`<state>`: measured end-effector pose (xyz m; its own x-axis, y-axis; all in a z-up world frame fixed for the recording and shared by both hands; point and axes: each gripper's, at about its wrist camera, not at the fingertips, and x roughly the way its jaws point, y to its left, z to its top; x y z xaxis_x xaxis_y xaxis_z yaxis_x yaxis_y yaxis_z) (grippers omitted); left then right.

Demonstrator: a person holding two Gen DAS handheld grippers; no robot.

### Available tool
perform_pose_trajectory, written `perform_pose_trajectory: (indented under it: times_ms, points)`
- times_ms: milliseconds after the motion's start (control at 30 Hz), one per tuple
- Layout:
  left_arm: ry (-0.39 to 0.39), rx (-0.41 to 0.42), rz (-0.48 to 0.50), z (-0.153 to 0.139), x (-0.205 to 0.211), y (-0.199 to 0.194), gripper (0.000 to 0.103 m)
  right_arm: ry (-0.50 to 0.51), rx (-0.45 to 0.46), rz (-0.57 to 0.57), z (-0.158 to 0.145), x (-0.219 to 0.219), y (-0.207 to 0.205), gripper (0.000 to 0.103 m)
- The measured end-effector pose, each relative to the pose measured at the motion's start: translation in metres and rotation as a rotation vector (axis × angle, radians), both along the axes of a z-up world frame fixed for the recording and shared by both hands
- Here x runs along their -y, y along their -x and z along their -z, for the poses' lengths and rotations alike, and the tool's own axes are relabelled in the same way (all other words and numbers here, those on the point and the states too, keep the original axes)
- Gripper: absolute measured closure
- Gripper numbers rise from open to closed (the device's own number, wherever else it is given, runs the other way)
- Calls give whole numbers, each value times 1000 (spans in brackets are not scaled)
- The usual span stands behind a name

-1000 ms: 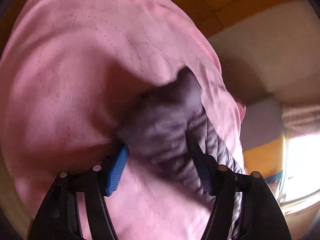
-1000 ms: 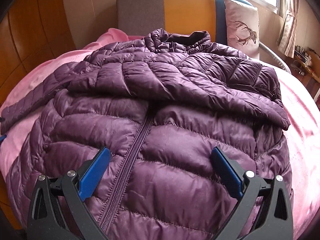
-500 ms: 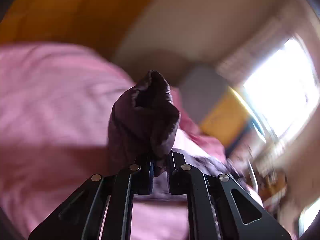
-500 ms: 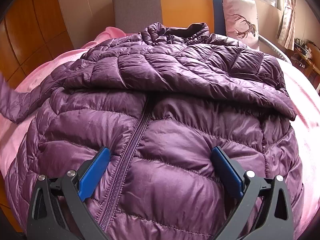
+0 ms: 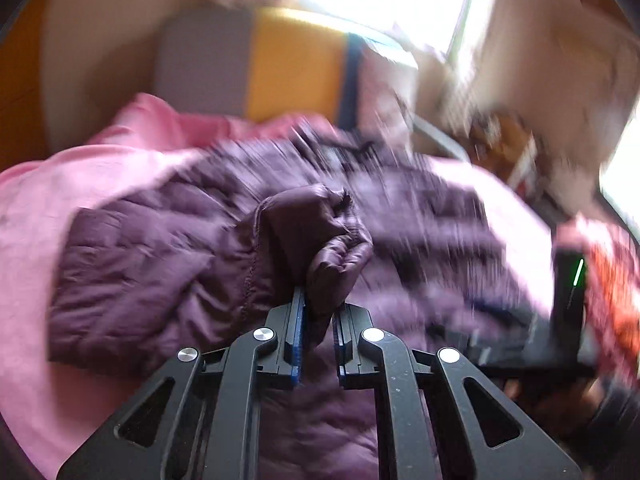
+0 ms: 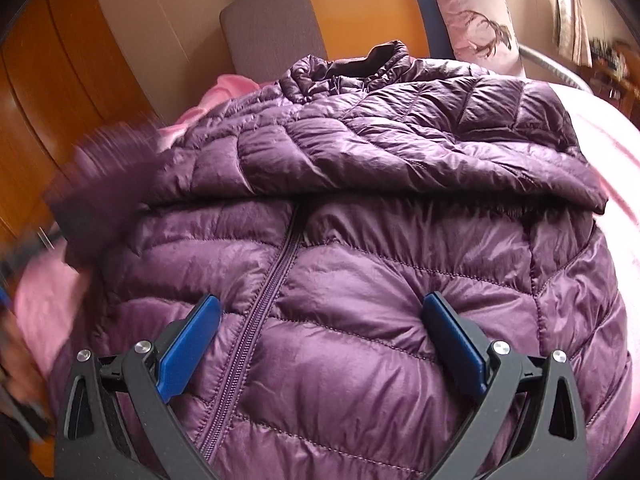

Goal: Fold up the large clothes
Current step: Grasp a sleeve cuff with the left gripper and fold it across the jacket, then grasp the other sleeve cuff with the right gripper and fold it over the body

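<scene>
A purple quilted jacket [image 6: 360, 248] lies front up and zipped on a pink bedspread [image 5: 60, 208]. One sleeve [image 6: 400, 152] is folded across its chest. The other sleeve's cuff [image 5: 316, 224] is lifted above the jacket's left side, and my left gripper [image 5: 318, 300] pinches it between its blue pads; the jaws are opening with the cuff still between them. In the right wrist view that sleeve is a blur [image 6: 108, 168] at the left edge. My right gripper [image 6: 320, 312] stands wide open with its fingers resting on the lower front of the jacket, on either side of the zip.
A grey, orange and blue headboard [image 6: 360, 12] stands behind the collar, with a deer-print pillow [image 6: 476, 20] at its right. Wooden wall panels [image 6: 48, 100] run along the left. A person's hand in a red sleeve [image 5: 612, 280] shows blurred at the right.
My left gripper shut on the sleeve cuff, lifted it off the pink cover and swung it across over the jacket while rolling. The right gripper stayed open and crept slightly forward.
</scene>
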<state>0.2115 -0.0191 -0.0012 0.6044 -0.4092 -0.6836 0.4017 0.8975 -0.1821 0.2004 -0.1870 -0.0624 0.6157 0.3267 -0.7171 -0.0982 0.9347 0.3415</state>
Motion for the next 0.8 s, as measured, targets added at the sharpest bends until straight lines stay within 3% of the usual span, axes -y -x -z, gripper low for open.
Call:
perform_pose_trajectory:
  times_ms: [33,67,100,133,267,367,433,467,500,600,800]
  points:
    - [-29,-16,38,8,7,-1,71,-17,-2,1,0,2,0,2]
    - [-46,-27,68,14,12,0,51,-32,-4,3,-1,4,-1,2]
    - [-48,-19,84,17,16,6,40,-44,-6,3,-2,5,-1,2]
    - [-40,-8,93,19,16,15,38,-53,-9,4,-3,6,-1,2]
    - [15,-11,133,15,8,33,37,-163,-20,8,-17,9,-3,3]
    - [43,-16,116,12,-3,43,37,-231,8,-52,-36,-6,-9,4]
    - [60,-13,80,12,-15,47,37,-235,16,-92,-46,-24,-17,18]
    - [64,-9,67,11,-18,48,37,-236,12,-108,-49,-32,-22,30]
    - [70,-5,45,10,-25,49,37,-274,-4,-133,-49,-39,-28,34]
    - [89,-1,-7,10,-41,50,37,-446,-86,-206,-43,-54,-43,35]
    - [107,19,-37,8,-49,31,32,-587,-173,-259,-32,-76,-69,34]
